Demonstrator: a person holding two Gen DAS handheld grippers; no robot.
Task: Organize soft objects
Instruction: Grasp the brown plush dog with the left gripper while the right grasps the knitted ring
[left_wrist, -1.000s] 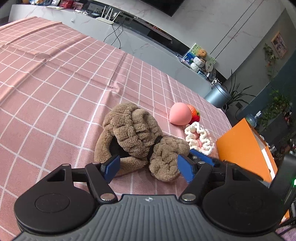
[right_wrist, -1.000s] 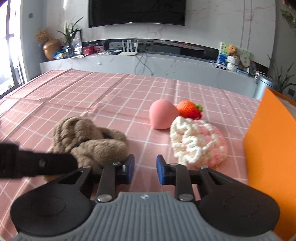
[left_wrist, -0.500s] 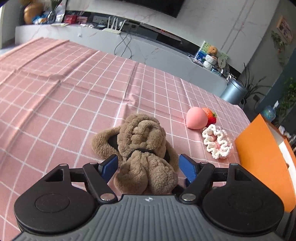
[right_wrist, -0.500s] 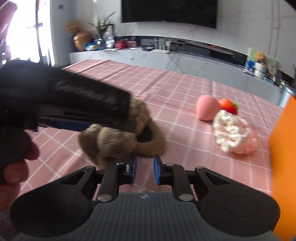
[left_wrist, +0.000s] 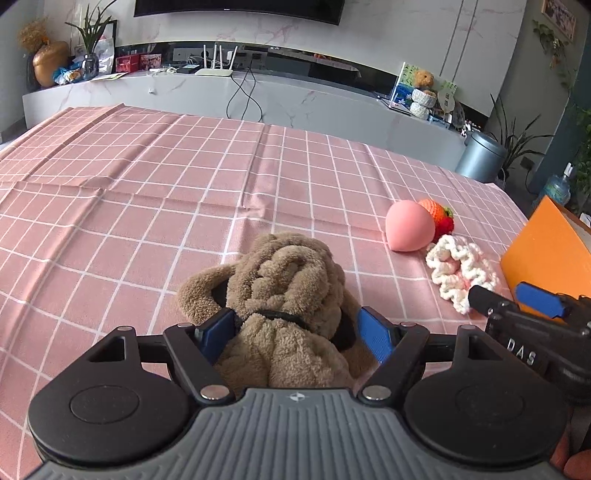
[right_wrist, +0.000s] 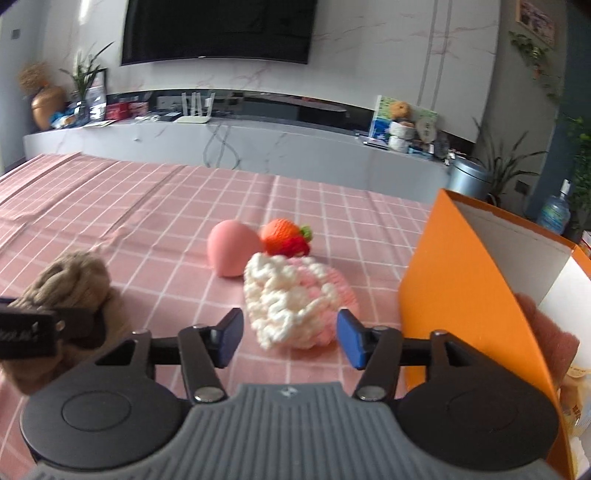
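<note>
Right tongs (right_wrist: 288, 338) just opened, now facing crochet scrunchie (right_wrist: 295, 299).

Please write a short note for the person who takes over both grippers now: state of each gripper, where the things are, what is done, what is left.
Left gripper: jaws open around the brown plush, no grip yet.
Right gripper: jaws have just been opening, white-pink knit just ahead, not held.
Peach and strawberry lie behind the knit on the pink cloth.
Orange box stands at the right.
All four still out of the box.
</note>
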